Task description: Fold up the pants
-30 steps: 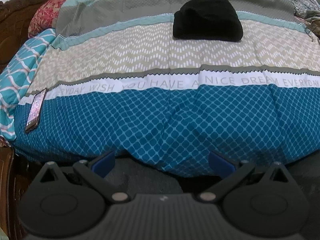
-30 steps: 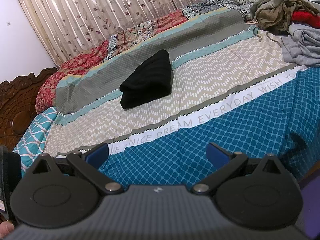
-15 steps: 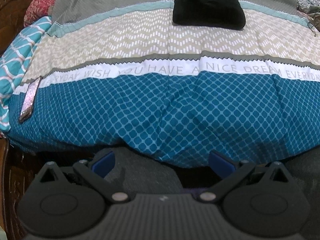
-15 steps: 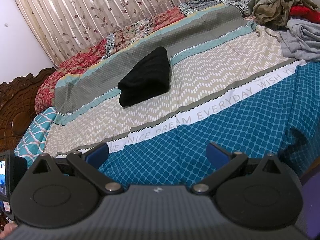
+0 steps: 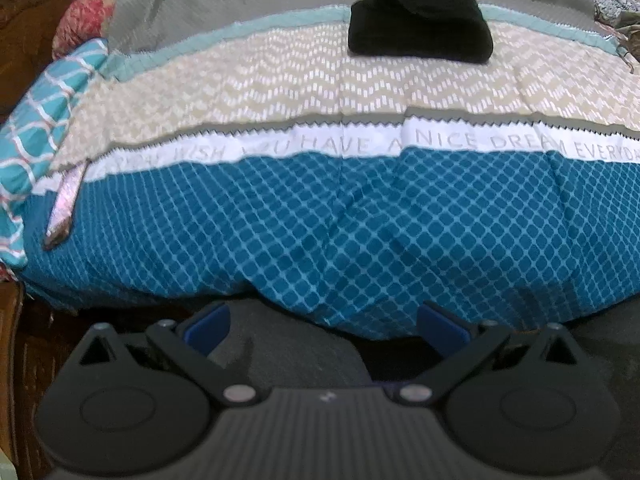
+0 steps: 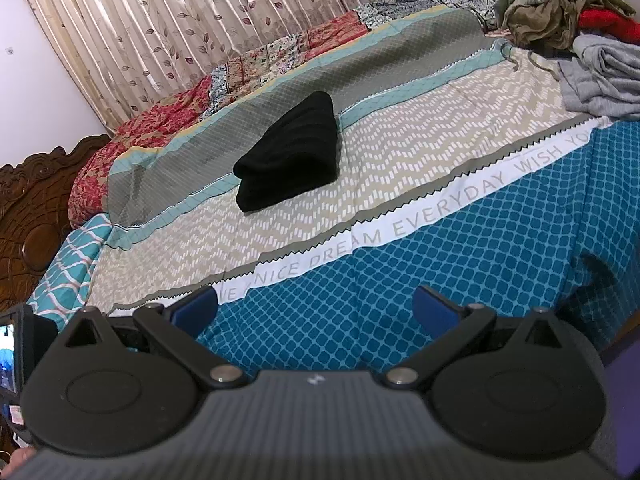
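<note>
Slim glittery phone (image 5: 64, 204) lies at bed's left edge, on the patterned blue-and-beige bedspread (image 5: 360, 216). Left hand-held gripper (image 5: 324, 322): blue-padded fingers spread apart, empty, low before the bed edge. Folded black pants (image 6: 290, 152) sit mid-bed on the grey and beige bands. Right hand-held gripper (image 6: 316, 306): spread apart, empty. Unfolded clothes pile (image 6: 576, 36) far right.

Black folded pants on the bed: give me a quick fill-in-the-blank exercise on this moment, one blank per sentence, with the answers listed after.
1. The folded pants are ____ in colour.
2. Both the left gripper and the right gripper are ____, holding nothing.
3. The phone lies near the ____ edge of the bedspread in the left wrist view.
4. The pile of unfolded clothes sits to the ____ of the pants in the right wrist view.

Answers: black; open; left; right
</note>
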The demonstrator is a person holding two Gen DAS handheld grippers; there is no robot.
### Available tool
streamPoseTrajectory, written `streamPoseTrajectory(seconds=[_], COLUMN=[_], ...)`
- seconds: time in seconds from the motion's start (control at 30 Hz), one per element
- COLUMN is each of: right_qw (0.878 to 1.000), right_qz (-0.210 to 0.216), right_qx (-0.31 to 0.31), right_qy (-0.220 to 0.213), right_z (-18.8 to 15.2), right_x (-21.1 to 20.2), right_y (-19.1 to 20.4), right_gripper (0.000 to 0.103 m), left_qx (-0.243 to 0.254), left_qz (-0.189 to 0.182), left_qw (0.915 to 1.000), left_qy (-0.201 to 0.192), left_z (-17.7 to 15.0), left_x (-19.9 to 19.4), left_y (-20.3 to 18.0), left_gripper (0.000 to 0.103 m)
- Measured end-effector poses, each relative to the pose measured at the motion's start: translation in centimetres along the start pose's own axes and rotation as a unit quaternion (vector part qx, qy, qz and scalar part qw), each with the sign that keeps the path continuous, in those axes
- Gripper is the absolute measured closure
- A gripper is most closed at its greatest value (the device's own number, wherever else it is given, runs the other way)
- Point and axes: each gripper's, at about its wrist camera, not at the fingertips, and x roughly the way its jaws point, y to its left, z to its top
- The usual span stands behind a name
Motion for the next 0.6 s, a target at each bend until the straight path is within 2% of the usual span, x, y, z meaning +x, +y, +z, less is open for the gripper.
streamPoseTrajectory(seconds=[0.27,0.6], right_qw=[0.999,0.999], right_qz=[-0.002,-0.003], right_qx=[-0.031,-0.032], right_qy=[-0.024,-0.025], right_z=[0.0,0.0], right_x=[-0.6,-0.5], right_y=[0.9,1.0], right_gripper=[0.0,0.0], left_qx=[0.018,0.022], left_qz=[0.026,0.027], left_qw=[0.9979,0.9976], left_qy=[-0.056,-0.06], left_z=[0.2,0.2], left_x=[-1.9,-2.0], left_y=[-0.5,-0.6], left_gripper=[0.0,0.0])
